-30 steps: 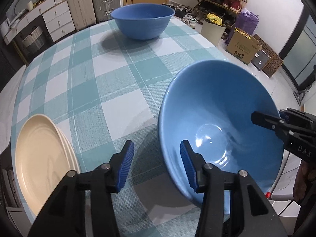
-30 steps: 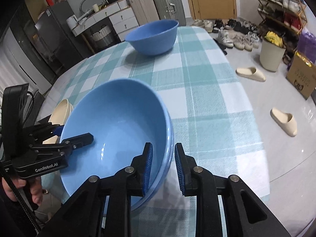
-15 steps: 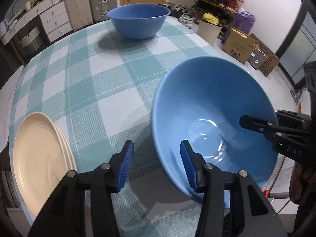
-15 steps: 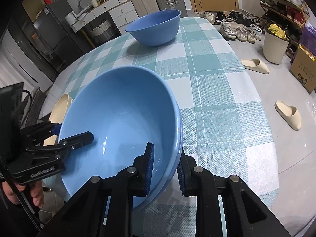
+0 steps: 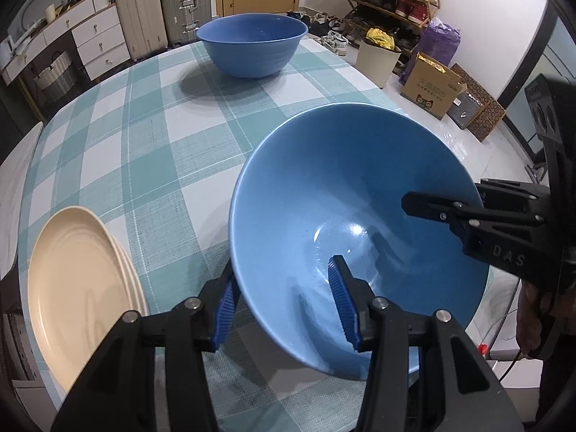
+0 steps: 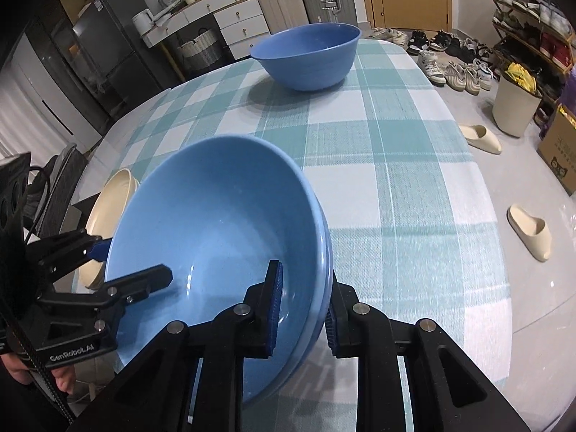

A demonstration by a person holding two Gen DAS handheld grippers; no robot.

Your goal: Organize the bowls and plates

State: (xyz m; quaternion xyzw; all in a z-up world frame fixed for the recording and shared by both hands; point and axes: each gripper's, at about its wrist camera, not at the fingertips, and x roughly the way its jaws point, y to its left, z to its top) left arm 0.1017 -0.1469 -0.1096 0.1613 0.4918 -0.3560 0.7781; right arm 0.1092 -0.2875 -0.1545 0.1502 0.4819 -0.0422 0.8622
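While the right gripper (image 6: 300, 309) pinches the rim of the glossy, smooth near blue bowl (image 6: 216, 237) at lower centre of its view, that bowl tilts above the woven teal-and-white checked tablecloth (image 6: 388, 165); two rims show at the pinch, as if bowls were nested. At lower centre of the left view, the left gripper (image 5: 284, 300) straddles the opposite rim, ribbed blue pads half spread, one inside and one outside; contact is unclear. Matte cream plates (image 5: 79, 288) overlap at lower left near the table edge. A second round blue bowl (image 5: 252, 45) sits upper centre, with open cloth between.
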